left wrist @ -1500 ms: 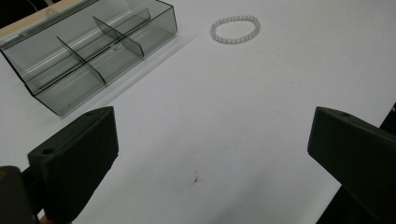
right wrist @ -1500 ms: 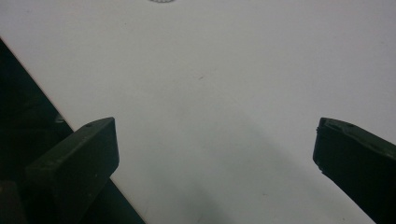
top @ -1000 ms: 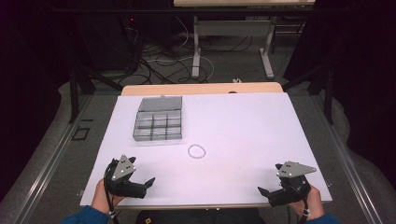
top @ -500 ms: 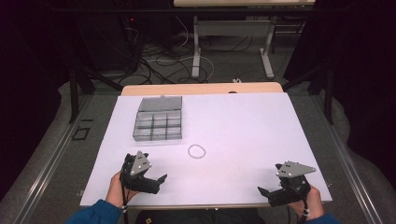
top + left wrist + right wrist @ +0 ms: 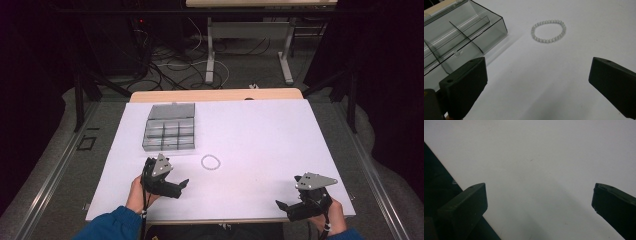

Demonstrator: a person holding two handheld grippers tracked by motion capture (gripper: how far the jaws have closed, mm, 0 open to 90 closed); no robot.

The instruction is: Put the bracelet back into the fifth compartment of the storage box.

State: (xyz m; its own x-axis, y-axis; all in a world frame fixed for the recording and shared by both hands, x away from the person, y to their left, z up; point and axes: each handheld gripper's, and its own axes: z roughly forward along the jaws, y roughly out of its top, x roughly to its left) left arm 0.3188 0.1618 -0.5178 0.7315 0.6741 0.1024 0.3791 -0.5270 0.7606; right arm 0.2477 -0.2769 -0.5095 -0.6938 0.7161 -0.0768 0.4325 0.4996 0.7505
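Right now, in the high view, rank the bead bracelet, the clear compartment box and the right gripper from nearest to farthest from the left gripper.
From the left gripper:
1. Bead bracelet, just ahead, to its right.
2. Clear compartment box, farther back on the table.
3. Right gripper, across at the near right edge.

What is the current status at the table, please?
Left hand-held gripper open, aimed at bead bracelet, not touching. Right hand-held gripper open over bare white table. Clear compartment box beside the path, not blocking.
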